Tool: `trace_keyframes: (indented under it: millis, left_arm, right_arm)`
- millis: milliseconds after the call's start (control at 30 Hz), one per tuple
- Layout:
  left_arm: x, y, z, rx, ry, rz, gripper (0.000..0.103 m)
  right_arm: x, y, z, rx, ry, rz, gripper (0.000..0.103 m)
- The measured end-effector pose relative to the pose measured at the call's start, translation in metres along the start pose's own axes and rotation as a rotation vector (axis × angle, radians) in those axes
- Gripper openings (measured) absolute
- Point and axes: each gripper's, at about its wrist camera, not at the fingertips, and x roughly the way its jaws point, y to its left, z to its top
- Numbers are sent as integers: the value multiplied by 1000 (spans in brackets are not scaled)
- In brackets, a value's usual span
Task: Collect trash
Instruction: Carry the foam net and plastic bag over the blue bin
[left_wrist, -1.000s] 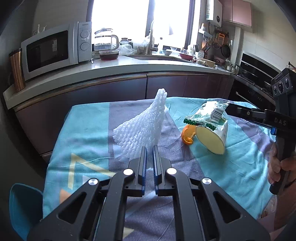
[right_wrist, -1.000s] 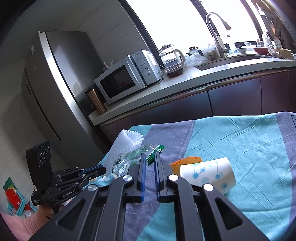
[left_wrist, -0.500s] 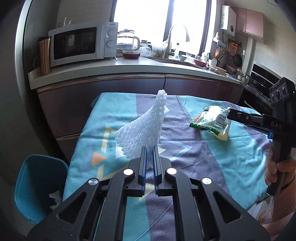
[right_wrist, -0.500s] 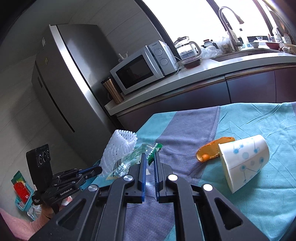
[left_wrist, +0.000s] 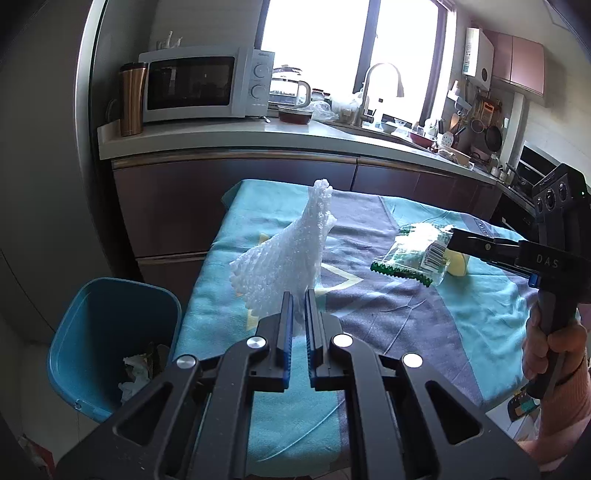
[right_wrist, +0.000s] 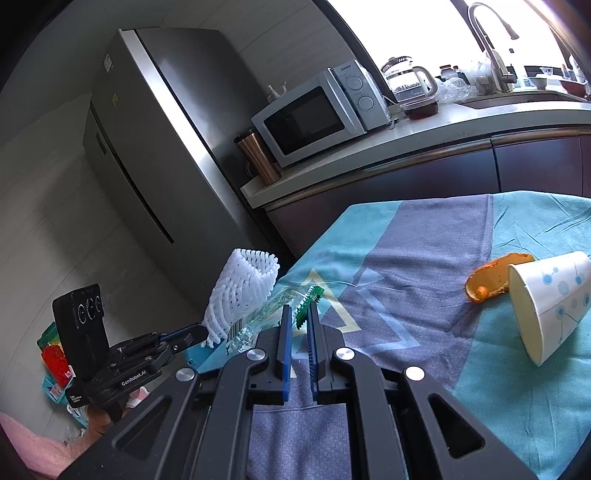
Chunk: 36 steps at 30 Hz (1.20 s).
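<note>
My left gripper (left_wrist: 298, 295) is shut on a white foam net sleeve (left_wrist: 291, 254), which sticks up over the left end of the table. To its right, my right gripper (left_wrist: 452, 236) is shut on a clear plastic wrapper with a green edge (left_wrist: 413, 254). In the right wrist view the wrapper (right_wrist: 266, 317) hangs from the right gripper (right_wrist: 298, 308), with the foam net (right_wrist: 243, 291) and the left gripper (right_wrist: 195, 334) just to its left. A blue trash bin (left_wrist: 74, 369) stands on the floor left of the table, with crumpled trash inside.
A white paper cup (right_wrist: 546, 306) lies on its side beside an orange peel (right_wrist: 491, 277) on the teal and grey tablecloth (right_wrist: 424, 240). Behind the table runs a kitchen counter (left_wrist: 221, 136) with a microwave. A steel fridge (right_wrist: 147, 166) stands at the left.
Both grippers have carried their items leftward along the table. The blue bin has come into the left wrist view, and the cup and peel have slid to the right in the right wrist view.
</note>
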Motion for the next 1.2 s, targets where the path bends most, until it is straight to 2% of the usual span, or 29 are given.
trace_keyframes:
  millis: [1200]
  left_arm:
    - [-48, 75, -19, -123, -35, 130, 7]
  right_arm:
    - [75, 63, 0, -63, 114, 140, 7]
